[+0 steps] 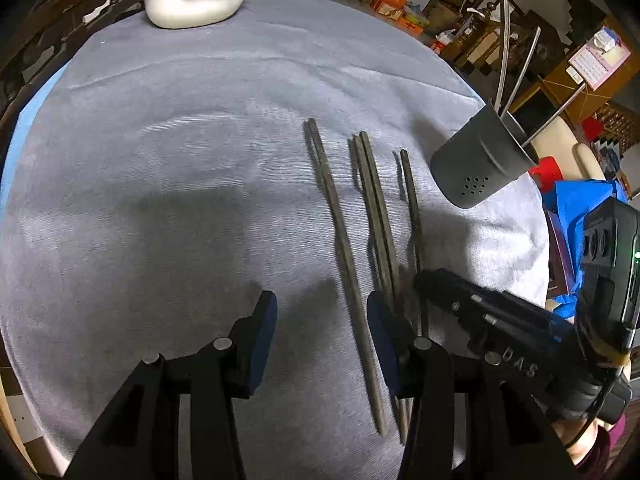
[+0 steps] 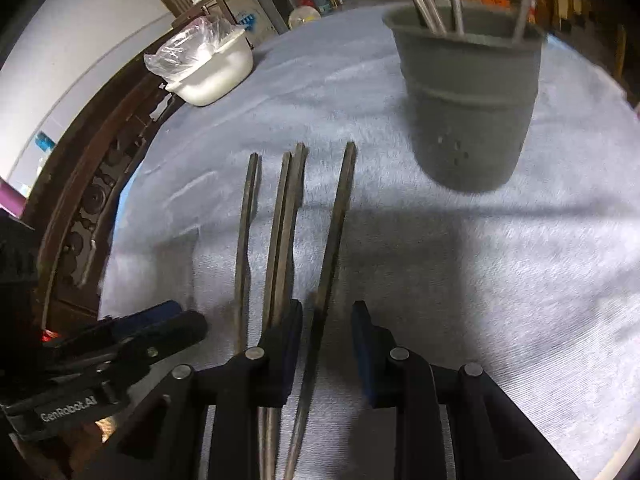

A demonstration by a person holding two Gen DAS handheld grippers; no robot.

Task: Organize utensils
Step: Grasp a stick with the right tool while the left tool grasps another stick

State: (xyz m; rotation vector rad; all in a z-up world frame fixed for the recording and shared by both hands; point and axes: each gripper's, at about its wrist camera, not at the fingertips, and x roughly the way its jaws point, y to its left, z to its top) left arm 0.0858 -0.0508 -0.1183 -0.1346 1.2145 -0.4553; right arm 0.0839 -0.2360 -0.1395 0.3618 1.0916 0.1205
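Note:
Several dark chopsticks lie side by side on the grey cloth. My left gripper (image 1: 322, 312) is open just above the cloth, with the leftmost chopstick (image 1: 344, 248) between its fingers. My right gripper (image 2: 326, 320) is open around the rightmost chopstick (image 2: 334, 232), jaws apart on either side of it. A touching pair of chopsticks (image 2: 286, 220) lies between the two outer ones, just left of my right gripper. A grey holder cup (image 2: 468, 100) with several metal utensils stands at the far right; it also shows in the left wrist view (image 1: 480, 156).
A white tub (image 1: 192, 0) with a plastic bag in it stands at the far left edge of the table. The right gripper body (image 1: 520, 328) crowds the left view's right side. Dark wooden furniture (image 2: 100, 168) borders the table's left.

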